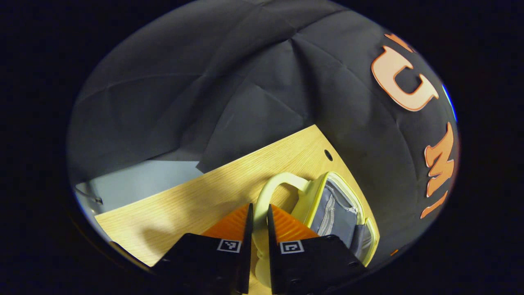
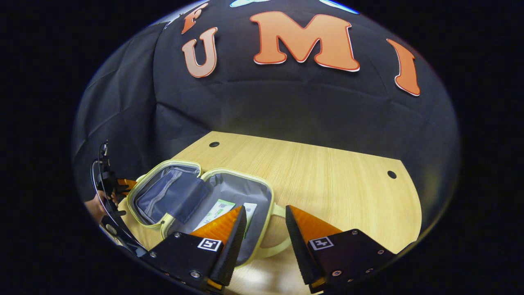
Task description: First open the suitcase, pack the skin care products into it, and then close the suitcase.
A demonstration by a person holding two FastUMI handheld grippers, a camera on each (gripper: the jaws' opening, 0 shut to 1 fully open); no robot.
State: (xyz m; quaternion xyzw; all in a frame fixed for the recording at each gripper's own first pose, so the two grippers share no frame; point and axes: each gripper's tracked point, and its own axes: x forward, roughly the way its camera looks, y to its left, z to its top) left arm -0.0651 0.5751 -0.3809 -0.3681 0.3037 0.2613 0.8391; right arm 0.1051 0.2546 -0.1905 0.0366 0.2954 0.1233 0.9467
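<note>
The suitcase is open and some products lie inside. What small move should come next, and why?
Probably swing the lid half over to close it. The left gripper is shut on the handle of the suitcase, the products already lie in the base half, and the right gripper is open and holds nothing. Whether more products wait elsewhere I cannot tell.

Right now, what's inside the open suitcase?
In the right gripper view, the suitcase lies open on the table. Two skin care products rest in its nearer half, their lower ends covered by the right gripper. The lid half has a zipped pocket, contents unseen.
</note>
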